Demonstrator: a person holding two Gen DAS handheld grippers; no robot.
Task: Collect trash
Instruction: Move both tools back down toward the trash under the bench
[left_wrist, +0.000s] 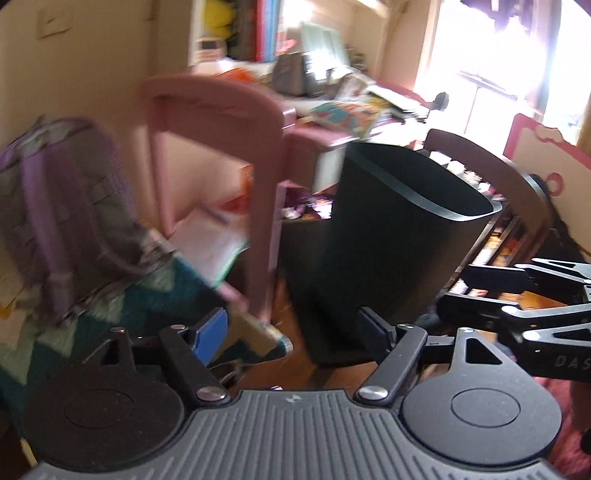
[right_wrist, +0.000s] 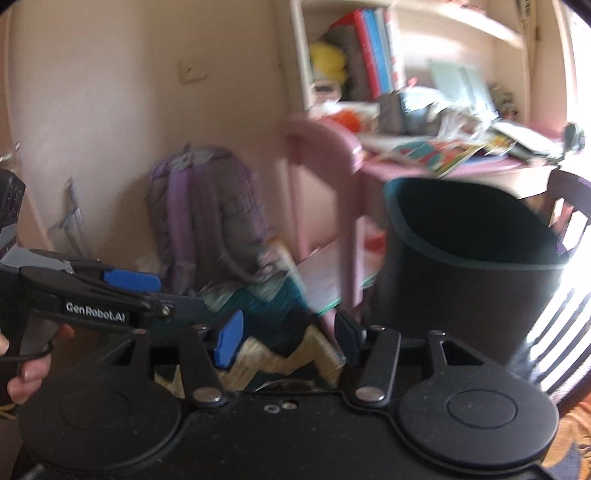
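Your left gripper has its jaws spread apart with nothing between the blue pads, just blurry floor and a bit of the zigzag blanket behind them. Same story for your right gripper: fingers apart, nothing pinched, and that teal and cream blanket showing through the gap.

The black trash bin is standing upright on the wood floor right in front of you, a bit right of centre in both wrist views. Its mouth is open at the top, and you can't really see anything inside, it's just dark in there. In the left wrist view your other gripper pokes in from the right edge, close beside the bin's lower wall, though I can't tell if it's touching. In the right wrist view the left gripper comes in from the left edge, and you can see your fingers wrapped on its handle.

Behind the bin is the pink desk piled with books and papers. A purple backpack leans against the wall to its left. Everything's pretty smeared with blur.
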